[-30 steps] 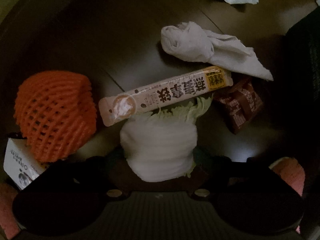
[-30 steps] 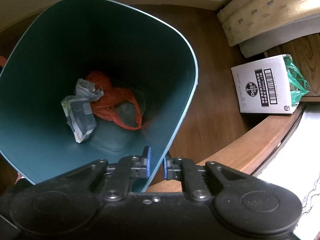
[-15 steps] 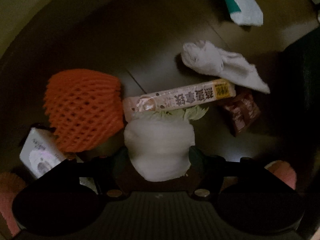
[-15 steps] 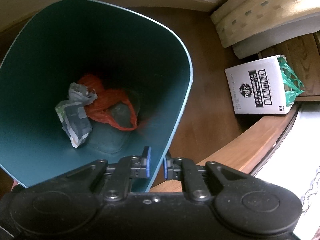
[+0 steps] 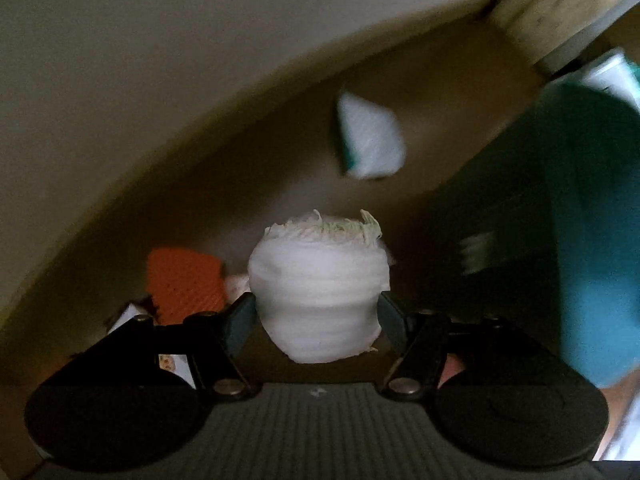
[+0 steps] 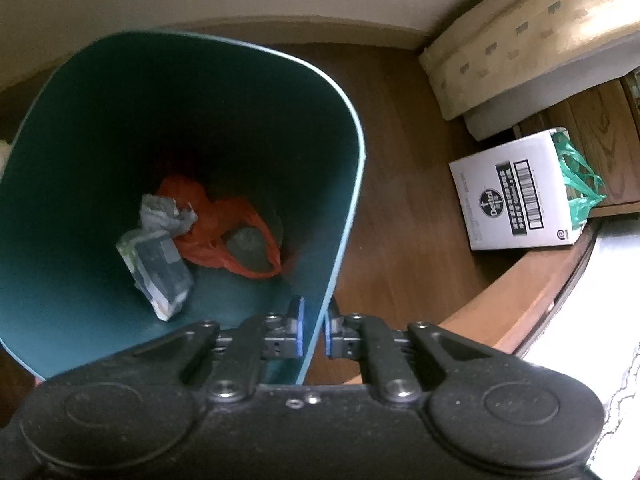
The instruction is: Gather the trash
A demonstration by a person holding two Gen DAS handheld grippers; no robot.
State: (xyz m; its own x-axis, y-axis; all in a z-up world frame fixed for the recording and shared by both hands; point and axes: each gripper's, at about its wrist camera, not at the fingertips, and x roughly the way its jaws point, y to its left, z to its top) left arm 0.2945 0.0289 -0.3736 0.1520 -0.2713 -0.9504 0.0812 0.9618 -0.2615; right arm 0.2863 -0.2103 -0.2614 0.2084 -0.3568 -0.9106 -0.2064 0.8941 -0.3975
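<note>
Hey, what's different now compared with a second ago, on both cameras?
The left claw, gripping the white foam wrap with the cabbage piece, has lifted it off the floor; the orange foam net and other litter now sit farther below, and the teal bin has come into view. The right claw stays clamped on the bin's rim; its contents are unchanged.

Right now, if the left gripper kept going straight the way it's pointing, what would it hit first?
Probably the bare floor. The left gripper already carries the cabbage stump; beyond it the white wrapper lies slightly to the right and the green bin further right. The picture is blurred, so depth is unclear.
</note>
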